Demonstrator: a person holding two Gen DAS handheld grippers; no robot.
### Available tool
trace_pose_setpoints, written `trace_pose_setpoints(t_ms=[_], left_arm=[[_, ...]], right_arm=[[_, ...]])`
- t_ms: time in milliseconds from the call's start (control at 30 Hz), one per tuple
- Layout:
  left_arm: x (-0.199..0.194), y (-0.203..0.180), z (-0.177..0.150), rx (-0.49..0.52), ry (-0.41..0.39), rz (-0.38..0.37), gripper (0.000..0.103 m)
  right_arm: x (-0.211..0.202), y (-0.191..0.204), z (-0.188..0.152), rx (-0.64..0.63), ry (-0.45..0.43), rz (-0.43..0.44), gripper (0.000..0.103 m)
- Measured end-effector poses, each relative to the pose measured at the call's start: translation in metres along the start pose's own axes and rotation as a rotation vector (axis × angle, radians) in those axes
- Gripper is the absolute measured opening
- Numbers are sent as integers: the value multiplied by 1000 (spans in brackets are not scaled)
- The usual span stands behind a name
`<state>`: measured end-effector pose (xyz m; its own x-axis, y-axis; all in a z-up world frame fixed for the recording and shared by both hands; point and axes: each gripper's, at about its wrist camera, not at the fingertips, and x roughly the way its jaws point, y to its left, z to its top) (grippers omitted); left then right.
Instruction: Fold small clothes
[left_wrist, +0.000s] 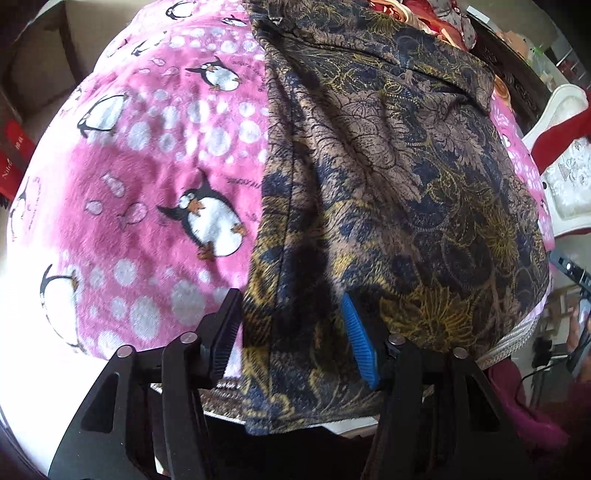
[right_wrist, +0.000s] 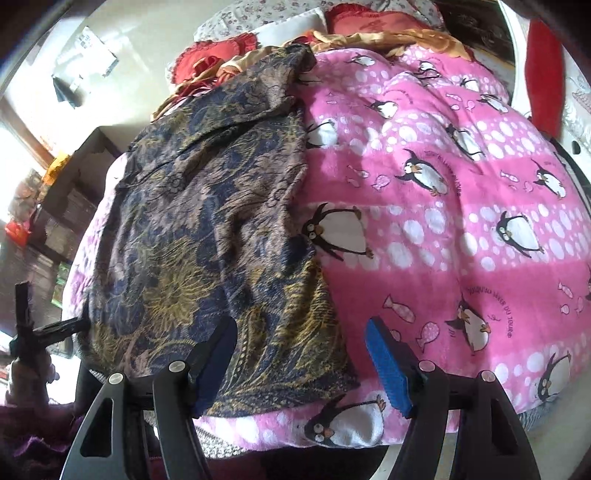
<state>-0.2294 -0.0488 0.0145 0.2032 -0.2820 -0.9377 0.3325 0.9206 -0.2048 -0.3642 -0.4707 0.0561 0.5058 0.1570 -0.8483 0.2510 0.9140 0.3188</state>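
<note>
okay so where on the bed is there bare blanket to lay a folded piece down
The pink penguin blanket lies bare on one side of the patterned garment, from the garment's long edge out to the bed's edge. It is crowded by the red pillows at the head. The garment's other side has only a thin pink strip.

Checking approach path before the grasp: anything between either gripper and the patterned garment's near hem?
Nothing visible. The left gripper and right gripper both stand open right at the near hem of the dark floral garment, which lies flat on the pink penguin blanket. Only garment fabric shows between the fingers.
</note>
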Motion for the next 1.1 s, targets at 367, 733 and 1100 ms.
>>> trace_pose_setpoints(t_ms=[367,733,1100], left_arm=[[7,-8,7,33,27,-14,67],[7,-9,4,36,28,-39,81],[4,-7,-1,16,21,-62,22]], right_arm=[[19,2,0,-93,-23,-67,5],[-17,-13,-36,-32,49,-24,1],[-4,-12,-24,3,-11,58,39]])
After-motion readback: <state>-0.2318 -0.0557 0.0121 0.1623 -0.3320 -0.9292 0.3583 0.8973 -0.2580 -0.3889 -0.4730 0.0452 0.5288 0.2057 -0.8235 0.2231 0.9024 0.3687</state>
